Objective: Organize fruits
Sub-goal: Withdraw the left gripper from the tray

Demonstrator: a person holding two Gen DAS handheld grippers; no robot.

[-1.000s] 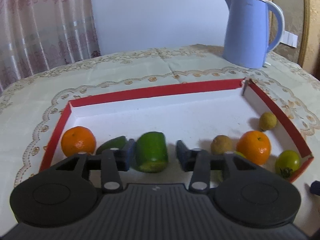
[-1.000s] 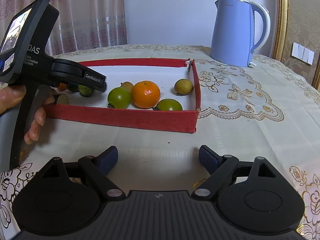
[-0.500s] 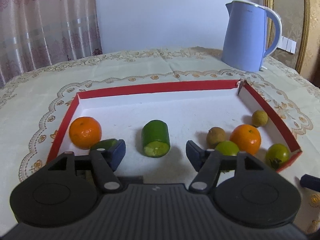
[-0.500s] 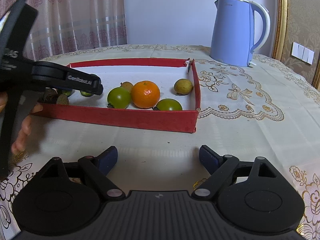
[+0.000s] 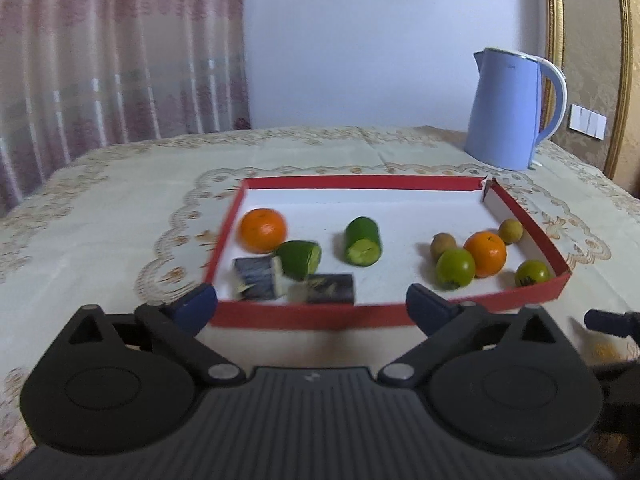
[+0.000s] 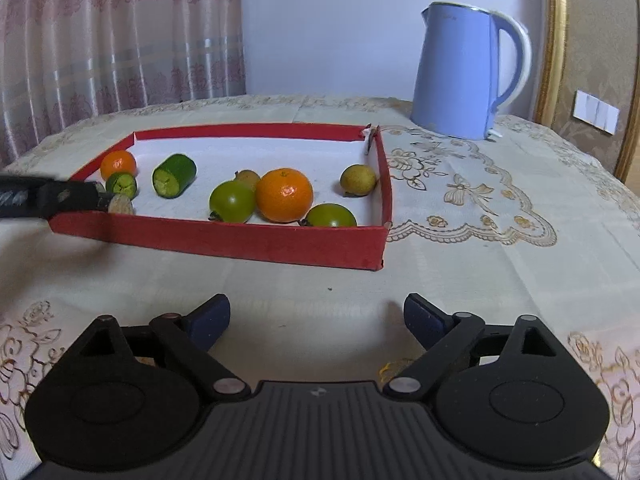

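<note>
A red-rimmed tray (image 5: 280,316) with a white floor holds the fruit. At its left lie an orange (image 5: 263,230), two cut green cucumber pieces (image 5: 363,241) (image 5: 300,259) and two dark cut pieces (image 5: 258,282). At its right sit a second orange (image 5: 485,254), green fruits (image 5: 455,268) and small brown ones. My left gripper (image 5: 312,306) hovers before the tray's near wall, its jaws opening wide with nothing between them. My right gripper (image 6: 317,318) hangs over the tablecloth short of the tray (image 6: 224,236), its jaws also opening and empty.
A blue kettle (image 6: 468,72) stands behind the tray's right corner on the embroidered tablecloth (image 6: 480,240). A finger of the left gripper (image 6: 60,198) reaches in from the left beside the tray's near-left corner. Curtains and a wall lie beyond.
The left gripper let go of the cucumber piece, spread its jaws and drew back out of the tray. The right gripper stayed in place, its jaws slightly wider.
</note>
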